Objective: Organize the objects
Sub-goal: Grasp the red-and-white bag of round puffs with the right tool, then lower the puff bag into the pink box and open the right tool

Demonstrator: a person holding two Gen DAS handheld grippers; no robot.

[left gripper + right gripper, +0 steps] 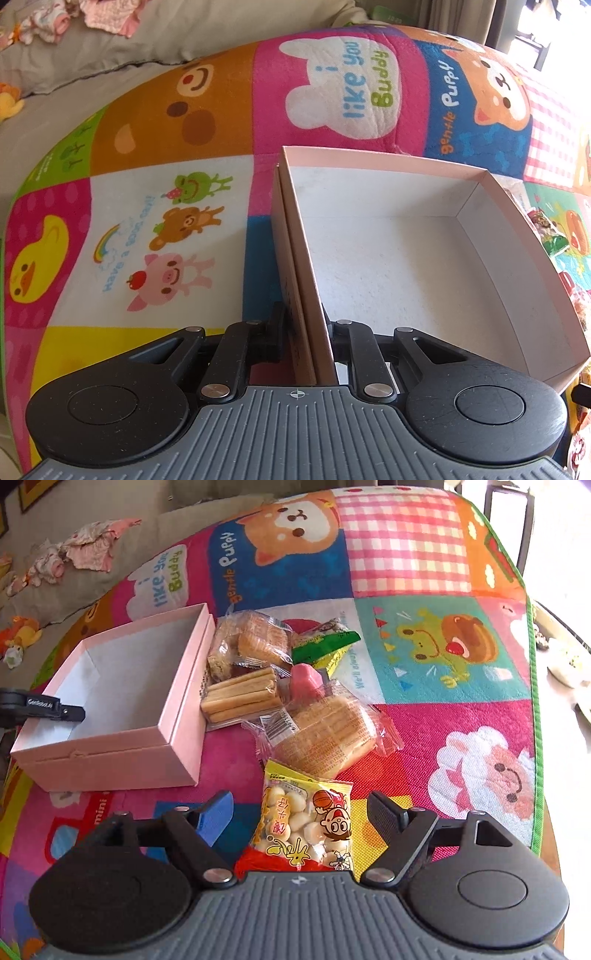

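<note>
An empty pink box lies on the cartoon play mat. My left gripper is shut on the box's left wall, one finger outside and one inside. In the right wrist view the pink box sits at the left with the left gripper's finger on its wall. My right gripper is open, its fingers on either side of a yellow snack bag with a cartoon boy, not touching it. Beyond lie wrapped cakes, biscuit sticks, a pink sweet and a green packet.
The colourful mat covers the surface; its green edge runs down the right. A grey bed sheet with cloths and a soft toy lies behind at the left.
</note>
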